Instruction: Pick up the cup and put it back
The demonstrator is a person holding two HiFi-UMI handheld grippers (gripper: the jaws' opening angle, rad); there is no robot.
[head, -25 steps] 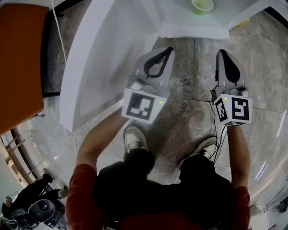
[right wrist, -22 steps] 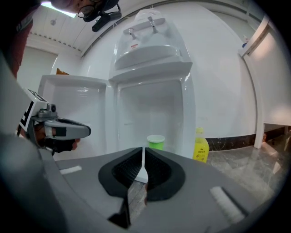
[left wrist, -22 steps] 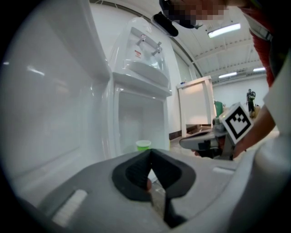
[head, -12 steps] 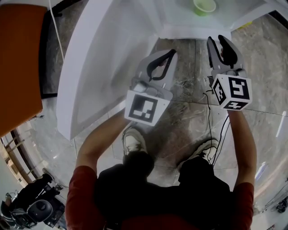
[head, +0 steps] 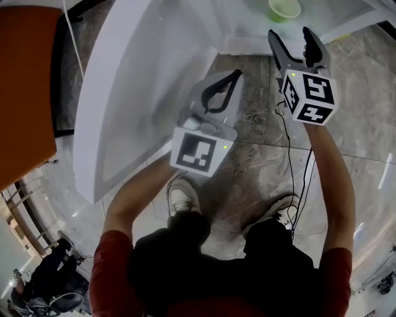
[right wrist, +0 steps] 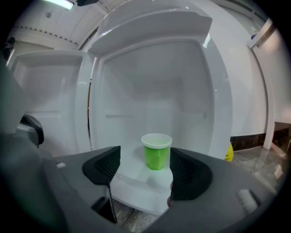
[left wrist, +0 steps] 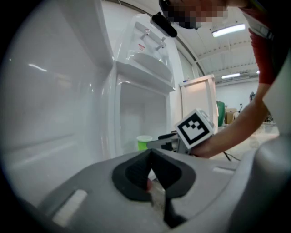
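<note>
A green cup [right wrist: 156, 152] with a pale rim stands upright on the floor of an open white cabinet [right wrist: 136, 186]; it also shows in the head view as the cup [head: 284, 8] at the top edge. My right gripper [head: 297, 42] is just short of the cabinet's front edge, its jaws opening with nothing between them. In the right gripper view the right gripper [right wrist: 144, 170] frames the cup, which stands further in. My left gripper [head: 226, 86] is shut and empty, lower and to the left over the floor. The left gripper view shows the left gripper [left wrist: 151, 169] and the cup [left wrist: 144, 142].
The cabinet's white door [head: 130, 93] stands swung open on the left. An orange panel [head: 25, 80] lies further left. A black cable [head: 289, 155] hangs from the right gripper over the marble floor. A yellow object [right wrist: 228, 152] sits by the cabinet's right side.
The right gripper has moved forward to the cabinet's edge and its jaws have gone from shut to wide apart. The left gripper has barely shifted.
</note>
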